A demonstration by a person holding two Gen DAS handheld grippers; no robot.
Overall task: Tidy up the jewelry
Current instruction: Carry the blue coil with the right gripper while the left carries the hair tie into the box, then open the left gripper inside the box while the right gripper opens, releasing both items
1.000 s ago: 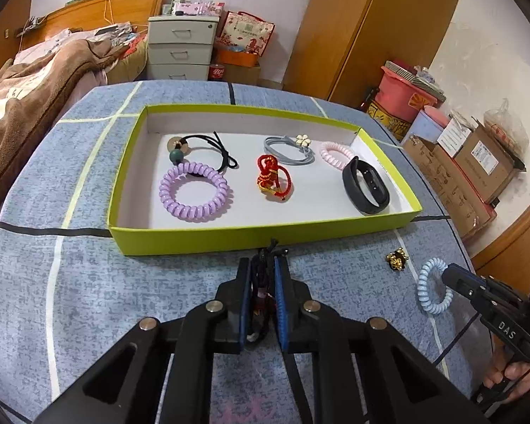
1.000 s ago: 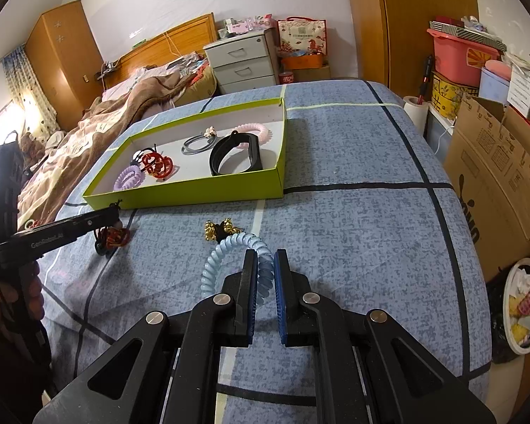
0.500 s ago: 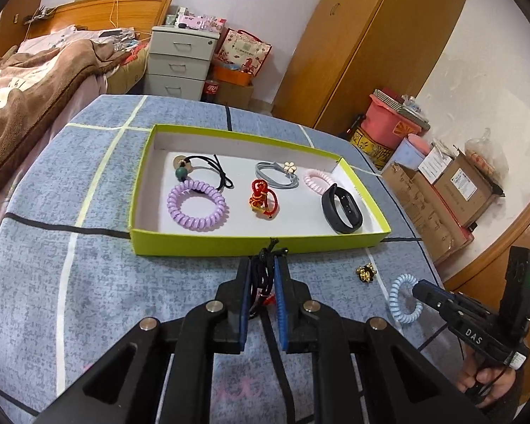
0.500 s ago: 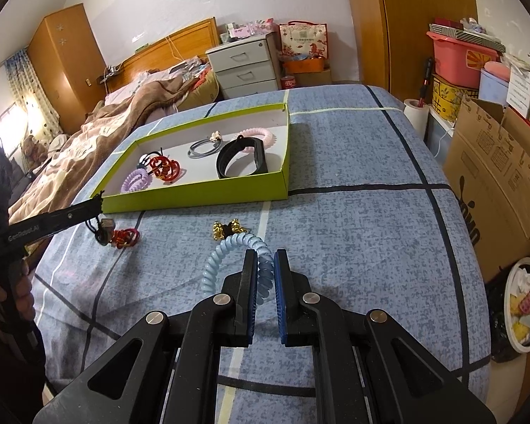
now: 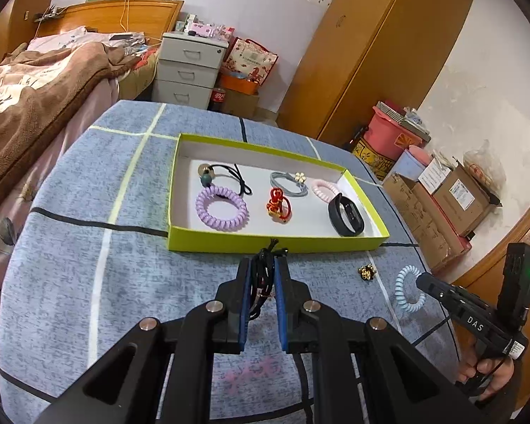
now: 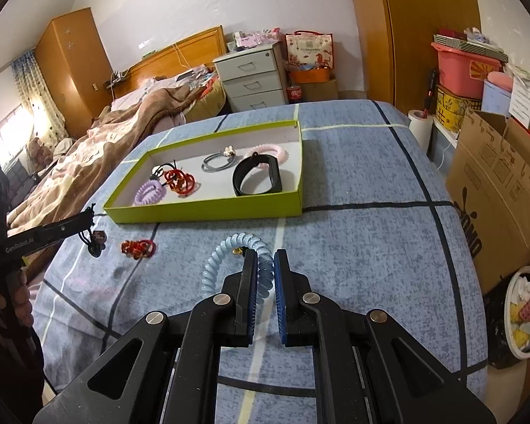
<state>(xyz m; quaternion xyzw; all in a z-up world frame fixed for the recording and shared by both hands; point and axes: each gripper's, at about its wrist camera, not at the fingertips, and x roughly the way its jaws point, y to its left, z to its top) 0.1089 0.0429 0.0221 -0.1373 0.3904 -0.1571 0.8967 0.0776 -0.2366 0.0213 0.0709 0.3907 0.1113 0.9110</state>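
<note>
Left tongs [image 5: 262, 265], clamped on black cord bracelet [image 5: 261, 275], now raised farther from green tray [image 5: 265, 242]; right tongs [image 6: 262, 265] unmoved, gripping blue coil tie [image 6: 229, 251].

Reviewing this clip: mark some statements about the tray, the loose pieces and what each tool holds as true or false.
1. The right tool grips a light blue coil band. True.
2. The green tray is empty. False: it holds several pieces, including a purple coil band.
3. The left tool holds a black cord piece. True.
4. The black wristband lies on the bedspread. False: it is in the tray.
</note>
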